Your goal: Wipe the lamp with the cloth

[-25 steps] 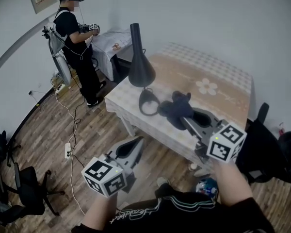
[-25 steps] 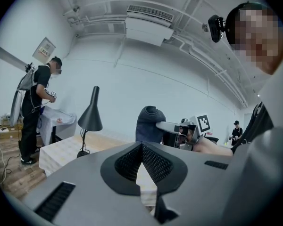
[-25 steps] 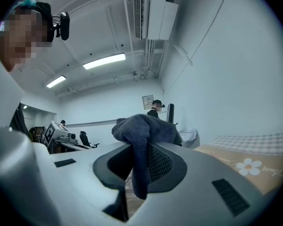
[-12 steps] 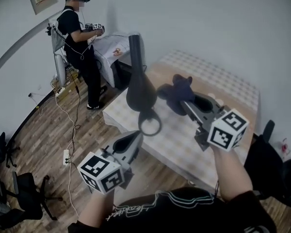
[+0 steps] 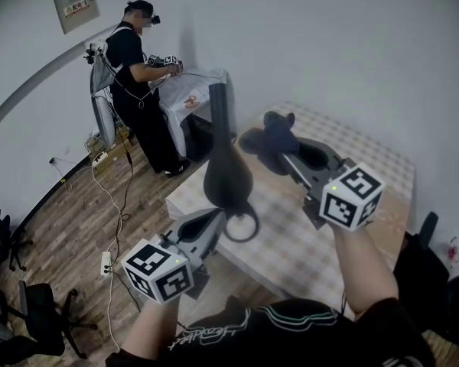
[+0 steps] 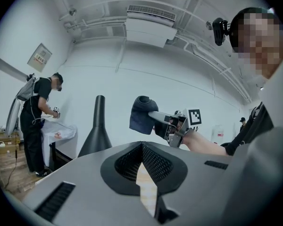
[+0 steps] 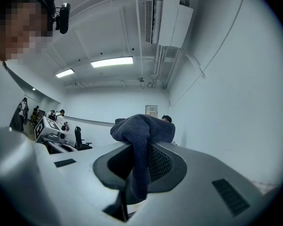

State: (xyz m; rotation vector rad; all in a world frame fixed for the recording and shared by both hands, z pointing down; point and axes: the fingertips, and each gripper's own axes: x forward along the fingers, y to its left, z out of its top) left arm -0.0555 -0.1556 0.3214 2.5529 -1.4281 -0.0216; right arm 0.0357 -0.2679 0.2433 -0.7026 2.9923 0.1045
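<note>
At the right of the head view, the right gripper (image 5: 284, 157) has its 2 jaws pinched on the cloth (image 5: 265, 138). A strip of the dark fabric runs down through the slot between them and the rest bunches in a lump over the tips. This bundle sits at 3 o'clock of the lamp (image 5: 228, 176), level with its slim neck. It is just beside the neck, and the left gripper view shows a gap between the 2. The right forearm comes in from 5 o'clock and the gripper points toward 10 o'clock, tilted upward.

The left gripper (image 5: 213, 222) has its jaws drawn together to a thin slit with nothing gripped; only a pale sliver shows through it. Its forearm rises from 6 o'clock and the gripper aims toward 1 o'clock. The tip lies close to the ring foot (image 5: 243, 224) of the lamp, but I cannot tell whether they touch.

The black lamp is upright at the near-left corner of the checked table (image 5: 283, 235), its cone body widening below the neck. At 11 o'clock, well apart, another person (image 5: 141, 75) stands at a second table.
</note>
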